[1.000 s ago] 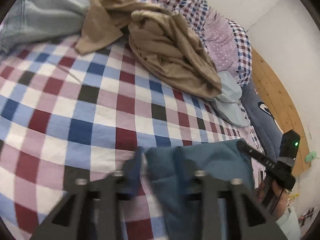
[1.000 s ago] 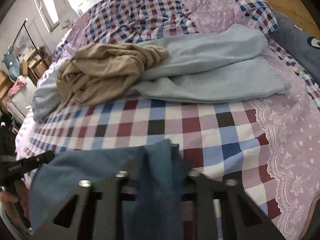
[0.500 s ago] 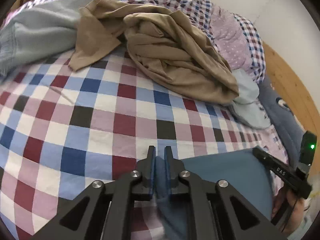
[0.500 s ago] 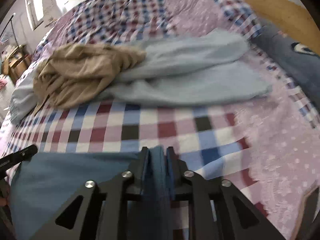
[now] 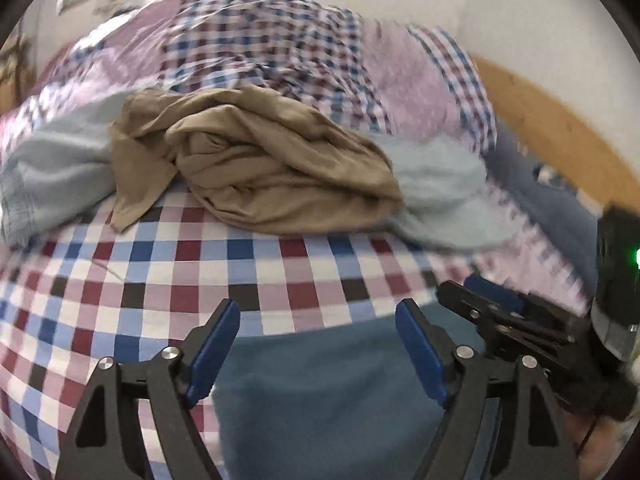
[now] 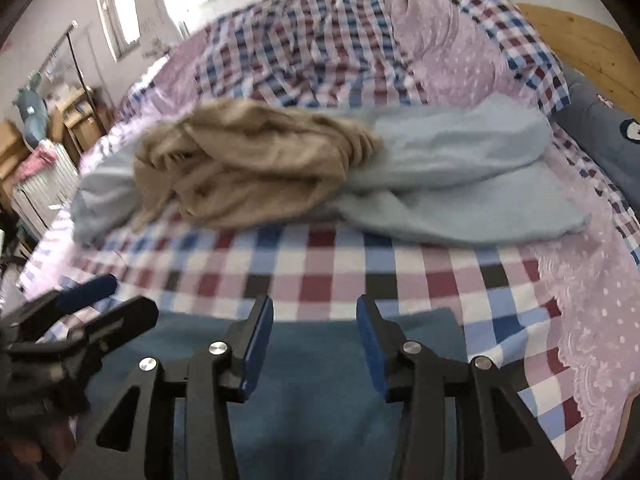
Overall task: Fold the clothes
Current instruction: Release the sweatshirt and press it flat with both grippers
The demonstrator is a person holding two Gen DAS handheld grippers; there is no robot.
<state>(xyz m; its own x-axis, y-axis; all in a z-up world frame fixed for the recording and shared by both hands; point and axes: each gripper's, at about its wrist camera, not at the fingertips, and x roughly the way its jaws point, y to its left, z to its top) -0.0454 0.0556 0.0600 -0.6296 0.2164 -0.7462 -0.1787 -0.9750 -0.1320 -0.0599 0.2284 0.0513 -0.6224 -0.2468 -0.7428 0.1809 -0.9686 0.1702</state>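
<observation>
Two sets of tongs hang wide apart over a flat dark blue garment point(image 5: 328, 392) at the near edge of the bed: the left tongs point(image 5: 318, 330) gape widest, the right tongs point(image 6: 315, 322) somewhat less, and neither grips any cloth. Beyond it lies bare checked bedsheet point(image 5: 168, 280). Farther off, a crumpled tan garment point(image 5: 256, 168) lies heaped on a pale blue garment point(image 6: 452, 184). A rumpled checked duvet point(image 6: 320, 52) is piled at the far end.
</observation>
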